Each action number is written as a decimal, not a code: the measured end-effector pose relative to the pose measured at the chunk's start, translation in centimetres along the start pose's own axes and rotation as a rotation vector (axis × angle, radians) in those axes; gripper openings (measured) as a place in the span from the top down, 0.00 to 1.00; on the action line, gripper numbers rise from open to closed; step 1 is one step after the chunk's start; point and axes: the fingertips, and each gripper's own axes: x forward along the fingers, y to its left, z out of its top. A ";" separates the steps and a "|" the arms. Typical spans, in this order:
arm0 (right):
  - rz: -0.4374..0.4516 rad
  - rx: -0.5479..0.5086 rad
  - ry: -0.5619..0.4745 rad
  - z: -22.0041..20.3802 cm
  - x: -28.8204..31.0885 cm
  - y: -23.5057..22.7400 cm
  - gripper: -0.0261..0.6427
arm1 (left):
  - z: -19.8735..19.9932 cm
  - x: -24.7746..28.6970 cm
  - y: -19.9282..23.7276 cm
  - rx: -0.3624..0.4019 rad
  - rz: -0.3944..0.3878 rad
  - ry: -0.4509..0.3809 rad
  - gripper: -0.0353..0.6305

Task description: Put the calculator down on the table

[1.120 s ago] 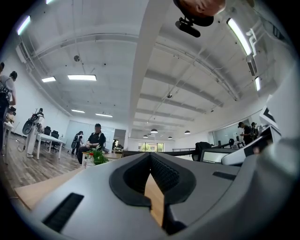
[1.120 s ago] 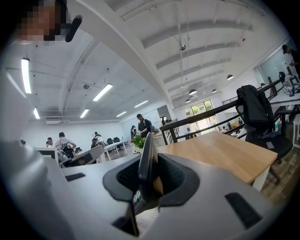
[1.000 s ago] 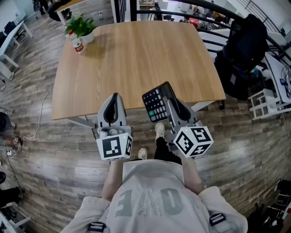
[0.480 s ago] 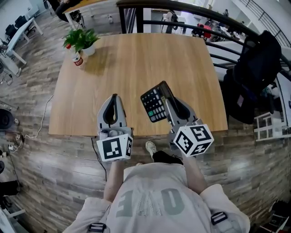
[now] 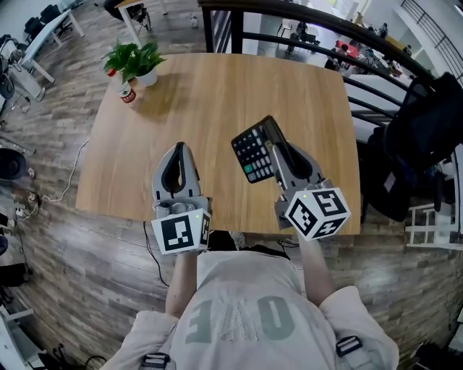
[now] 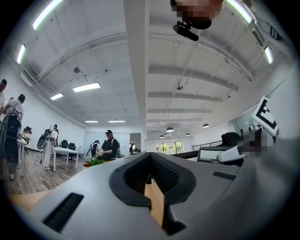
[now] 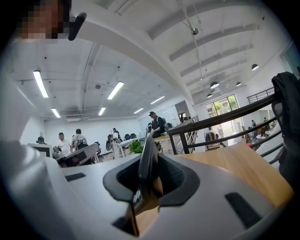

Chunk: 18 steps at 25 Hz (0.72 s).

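Note:
A black calculator (image 5: 253, 152) with white and green keys hangs tilted above the near right part of the wooden table (image 5: 217, 79). My right gripper (image 5: 273, 142) is shut on its right edge. In the right gripper view the calculator (image 7: 146, 157) stands edge-on between the pads of the right gripper (image 7: 146, 180). My left gripper (image 5: 179, 149) hovers over the table's near left part, to the left of the calculator, with its tips together and nothing in it. In its own view the left gripper (image 6: 153, 190) shows only a sliver of table between the jaws.
A potted green plant (image 5: 139, 59) and a small bottle (image 5: 126, 92) stand at the table's far left corner. A black railing (image 5: 311, 22) runs behind the table. A black bag or chair (image 5: 423, 137) is off the right edge. People stand far off in the room.
Both grippers have moved forward from the table's near edge to over its top. The calculator went along in the right gripper, still held the same way.

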 end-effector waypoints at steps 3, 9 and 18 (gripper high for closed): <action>0.020 -0.014 0.016 -0.2 1.1 0.3 0.84 | 0.2 1.0 0.4 0.015 -0.002 -0.010 0.93; 0.026 -0.034 0.055 -0.5 2.2 0.0 0.84 | -0.4 3.0 0.2 0.005 -0.034 -0.002 0.93; 0.111 -0.063 0.167 -1.4 6.5 0.0 0.84 | -1.5 4.3 2.4 0.010 -0.038 0.026 0.93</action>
